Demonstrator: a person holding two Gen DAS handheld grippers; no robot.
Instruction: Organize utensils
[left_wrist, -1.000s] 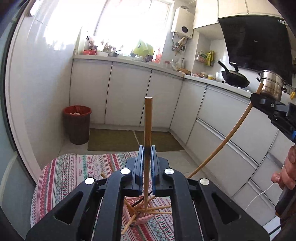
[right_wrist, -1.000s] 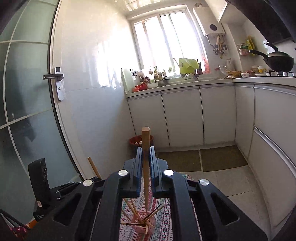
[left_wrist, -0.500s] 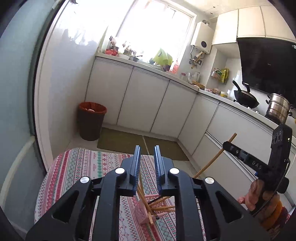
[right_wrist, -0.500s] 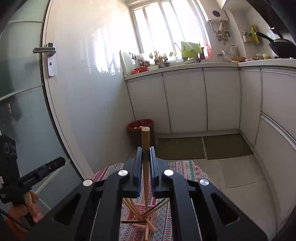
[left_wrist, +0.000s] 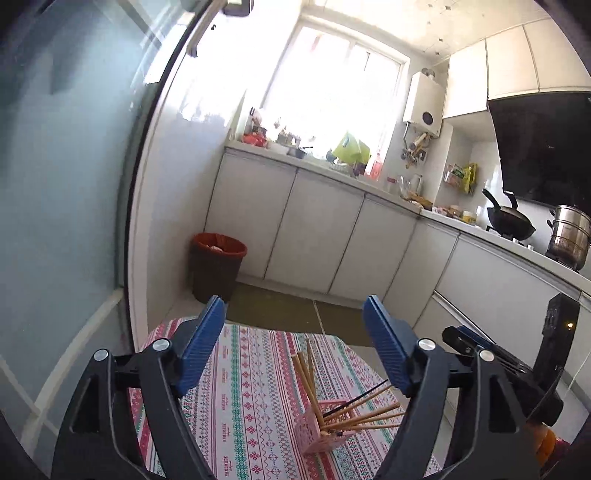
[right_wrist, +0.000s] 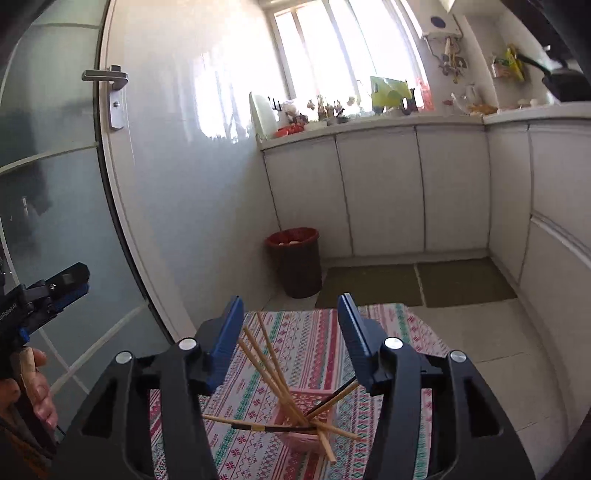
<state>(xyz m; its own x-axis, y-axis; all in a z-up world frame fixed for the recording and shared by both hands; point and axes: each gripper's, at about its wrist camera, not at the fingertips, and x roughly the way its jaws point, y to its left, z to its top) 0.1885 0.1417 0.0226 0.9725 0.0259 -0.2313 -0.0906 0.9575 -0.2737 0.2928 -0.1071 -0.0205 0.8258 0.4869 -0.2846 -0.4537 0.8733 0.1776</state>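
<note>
Sunlight is pouring through the window, glaring off white cabinets. A red-lined bin is standing by the wall; green mats are lying on the pale tile floor.

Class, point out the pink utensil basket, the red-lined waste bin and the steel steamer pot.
pink utensil basket (left_wrist: 316, 430), left wrist view, front wall
waste bin (right_wrist: 295, 266), right wrist view, dark side
steel steamer pot (left_wrist: 569, 236), left wrist view, body

Pink lattice-walled holder, tan wooden chopsticks with one black chopstick, tablecloth striped in red, green and white folk motifs, blue-padded black left gripper, dark red bin, white cabinets
</note>
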